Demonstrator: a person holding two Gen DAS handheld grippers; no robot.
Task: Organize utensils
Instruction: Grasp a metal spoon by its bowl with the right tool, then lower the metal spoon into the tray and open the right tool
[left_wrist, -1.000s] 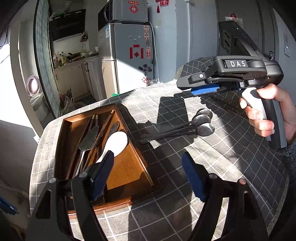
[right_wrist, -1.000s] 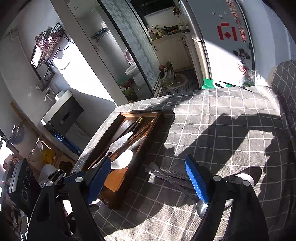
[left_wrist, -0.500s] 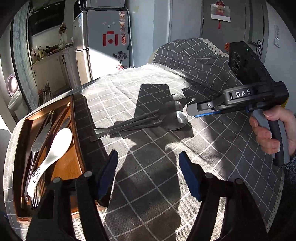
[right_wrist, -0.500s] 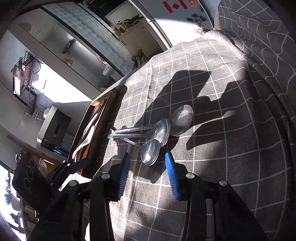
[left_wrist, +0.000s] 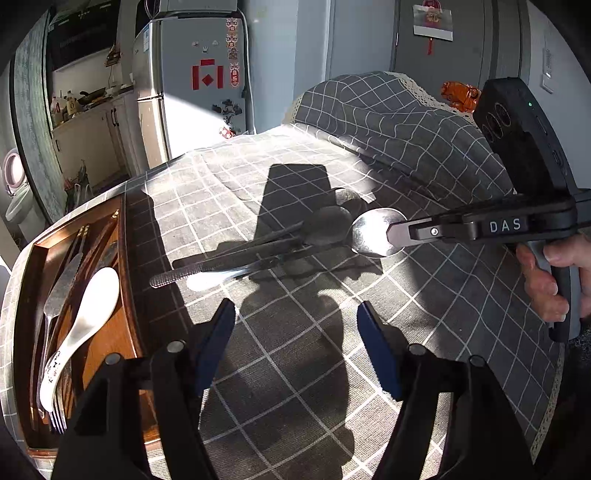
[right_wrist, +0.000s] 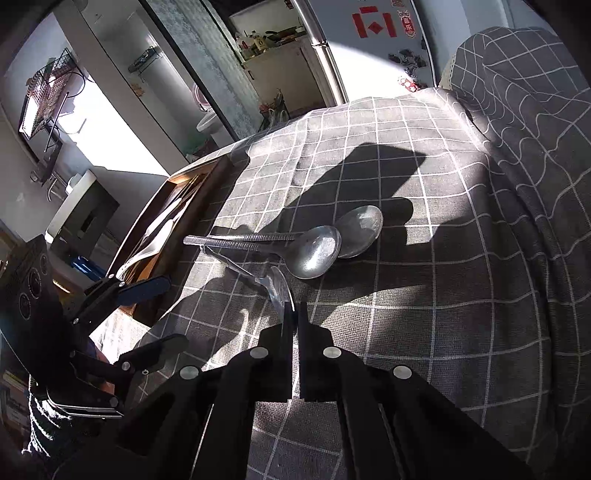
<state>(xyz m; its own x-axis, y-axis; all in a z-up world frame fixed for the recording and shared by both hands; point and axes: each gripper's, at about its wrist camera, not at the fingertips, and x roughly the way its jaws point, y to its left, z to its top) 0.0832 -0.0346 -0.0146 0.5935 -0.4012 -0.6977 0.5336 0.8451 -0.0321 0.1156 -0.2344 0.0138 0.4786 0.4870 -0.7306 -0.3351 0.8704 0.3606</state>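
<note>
The right gripper (right_wrist: 291, 325) has just closed, pinching the bowl of the nearest spoon (right_wrist: 279, 288); its handle points toward the wooden tray (right_wrist: 155, 206). The left gripper (left_wrist: 295, 336), spread, hovers beside that tray.

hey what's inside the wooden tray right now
In the tray: a white spoon, a knife, fork tines near the front, and dark chopsticks along the back. The left gripper hides the tray's near corner.

room: kitchen | fridge (left_wrist: 192, 74) with red stickers | grey door (left_wrist: 454, 48) | checked tablecloth (left_wrist: 295, 350) | hard sunlight
</note>
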